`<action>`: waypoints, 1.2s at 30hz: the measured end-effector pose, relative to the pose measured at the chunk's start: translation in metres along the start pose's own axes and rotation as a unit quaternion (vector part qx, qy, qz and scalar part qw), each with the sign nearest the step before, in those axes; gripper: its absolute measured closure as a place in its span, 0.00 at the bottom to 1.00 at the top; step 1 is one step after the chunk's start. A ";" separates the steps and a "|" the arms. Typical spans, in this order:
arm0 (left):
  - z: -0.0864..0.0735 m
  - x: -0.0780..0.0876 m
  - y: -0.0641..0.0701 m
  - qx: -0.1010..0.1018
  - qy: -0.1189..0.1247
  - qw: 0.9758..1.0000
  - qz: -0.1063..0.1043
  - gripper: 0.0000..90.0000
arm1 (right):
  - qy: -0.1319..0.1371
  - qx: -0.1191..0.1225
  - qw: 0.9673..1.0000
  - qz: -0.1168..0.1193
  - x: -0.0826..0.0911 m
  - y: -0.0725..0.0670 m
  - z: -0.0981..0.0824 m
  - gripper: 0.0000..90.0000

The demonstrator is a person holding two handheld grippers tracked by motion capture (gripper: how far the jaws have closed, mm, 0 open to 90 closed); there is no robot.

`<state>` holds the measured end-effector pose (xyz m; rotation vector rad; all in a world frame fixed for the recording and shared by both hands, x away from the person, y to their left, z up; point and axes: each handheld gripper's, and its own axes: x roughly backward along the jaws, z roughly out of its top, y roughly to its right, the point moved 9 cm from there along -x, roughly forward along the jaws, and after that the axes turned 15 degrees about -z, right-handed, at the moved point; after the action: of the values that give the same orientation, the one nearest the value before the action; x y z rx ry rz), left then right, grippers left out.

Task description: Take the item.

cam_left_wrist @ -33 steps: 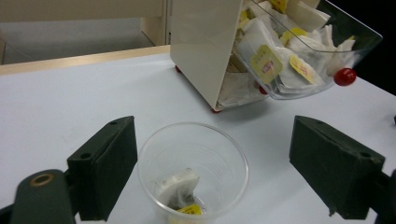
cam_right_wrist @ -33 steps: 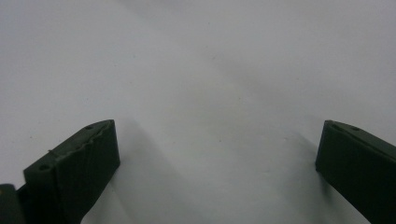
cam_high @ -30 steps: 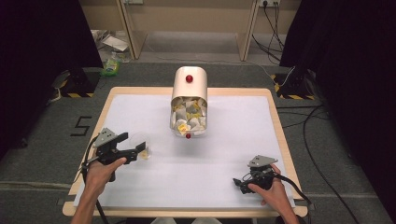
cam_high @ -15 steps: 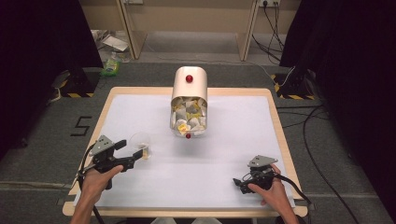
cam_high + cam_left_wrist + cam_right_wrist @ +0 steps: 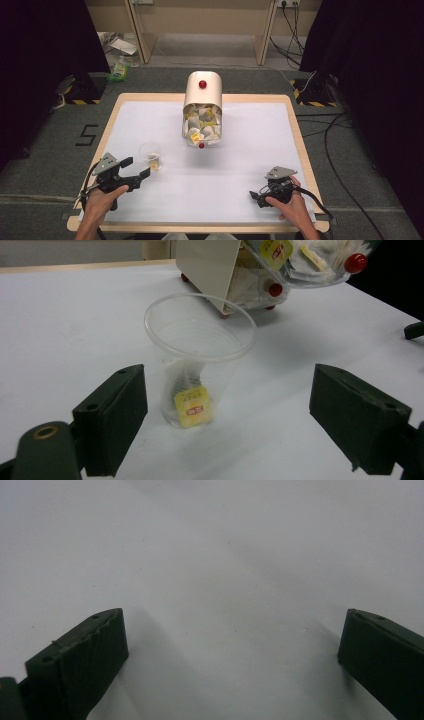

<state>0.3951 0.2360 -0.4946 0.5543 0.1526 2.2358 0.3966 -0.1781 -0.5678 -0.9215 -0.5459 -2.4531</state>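
Beyond the left gripper's (image 5: 227, 427) wide-open, empty jaws stands a clear cup (image 5: 200, 360) holding seemingly a teabag (image 5: 192, 407).

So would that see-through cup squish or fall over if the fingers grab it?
Probably it would squish a bit: the cup looks like thin clear plastic with a wide rim. It likely weighs little, since all that shows inside is a small yellow tea bag. It is narrower at the bottom, so a push near the top might tip it.
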 end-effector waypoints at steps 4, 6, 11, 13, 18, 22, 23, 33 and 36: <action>-0.004 -0.001 0.002 -0.003 -0.002 1.000 -0.001 0.16 | 0.000 0.000 1.000 0.000 0.000 0.000 0.000 0.00; -0.008 -0.003 0.002 -0.006 -0.007 1.000 0.000 0.16 | 0.000 0.000 1.000 0.000 0.000 0.000 0.000 0.00; -0.017 -0.007 0.005 -0.009 -0.015 1.000 0.000 0.16 | 0.000 0.000 1.000 0.000 0.000 0.000 0.000 0.00; -0.020 -0.009 0.005 -0.011 -0.021 1.000 0.001 0.16 | 0.000 0.000 1.000 0.000 0.000 0.000 0.000 0.00; -0.033 -0.013 0.006 -0.011 -0.036 0.999 0.002 0.16 | 0.000 0.000 1.000 0.000 0.000 0.000 0.000 0.00; -0.041 -0.016 0.005 -0.008 -0.044 0.999 0.003 0.17 | 0.000 0.000 1.000 0.000 0.000 0.000 0.000 0.00; -0.045 -0.017 0.005 -0.007 -0.047 0.999 0.002 0.16 | -0.001 0.000 1.000 0.000 0.000 0.000 0.000 0.00; -0.051 -0.018 0.006 -0.015 -0.062 0.998 0.005 0.17 | 0.000 0.000 1.000 0.000 0.000 0.000 0.000 0.00; -0.056 -0.018 0.006 -0.013 -0.069 0.998 0.005 0.17 | 0.000 0.000 1.000 0.000 0.000 0.000 0.000 0.00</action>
<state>0.3770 0.2230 -0.5489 0.6936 0.0496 2.1983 0.3966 -0.1781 -0.5678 -0.9214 -0.5458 -2.4529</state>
